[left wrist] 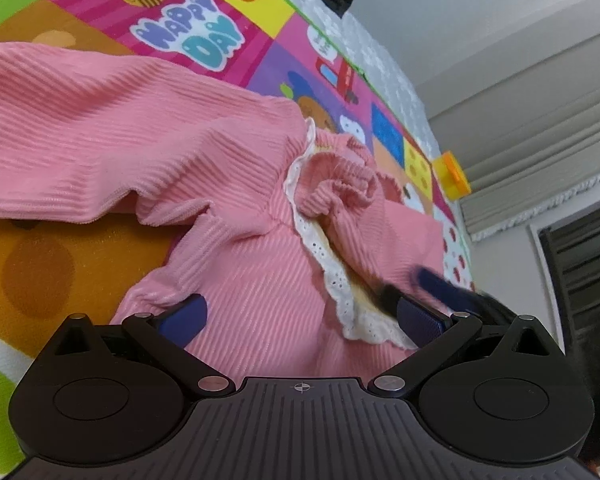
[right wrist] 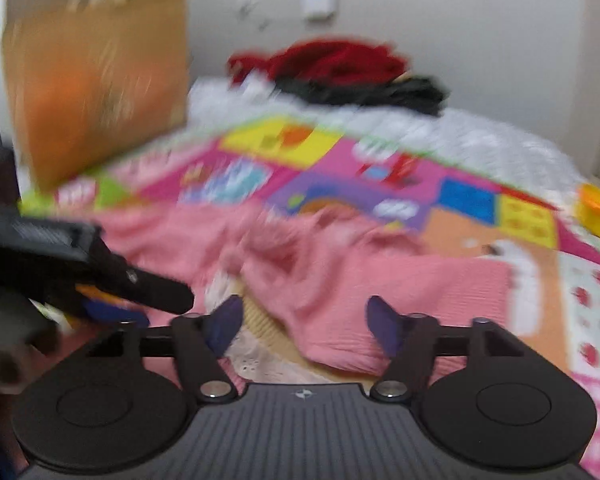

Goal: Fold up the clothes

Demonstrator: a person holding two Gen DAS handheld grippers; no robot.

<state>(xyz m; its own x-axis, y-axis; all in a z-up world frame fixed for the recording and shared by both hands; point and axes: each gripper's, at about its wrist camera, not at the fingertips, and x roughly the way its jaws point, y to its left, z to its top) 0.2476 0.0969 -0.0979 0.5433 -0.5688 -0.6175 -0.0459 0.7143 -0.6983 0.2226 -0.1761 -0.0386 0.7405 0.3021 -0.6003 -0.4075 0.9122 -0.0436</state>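
Note:
A pink ribbed garment (left wrist: 148, 136) with white lace trim (left wrist: 332, 276) lies crumpled on a colourful play mat (left wrist: 188, 28). My left gripper (left wrist: 304, 318) is open, its blue pads spread wide just over the garment's near part by the lace. In the left wrist view the right gripper's blurred blue finger (left wrist: 440, 284) comes in from the right at the lace edge. The right wrist view is blurred by motion. There my right gripper (right wrist: 304, 328) is open above the pink garment (right wrist: 340, 272), and the left gripper (right wrist: 120, 288) shows close on the left.
A cardboard box (right wrist: 100, 80) stands at the mat's far left. Red and black clothes (right wrist: 340, 72) are piled by the far wall on white bedding (right wrist: 480, 136). A yellow toy (right wrist: 598, 208) sits at the mat's right edge. Curtains (left wrist: 540, 152) hang on the right.

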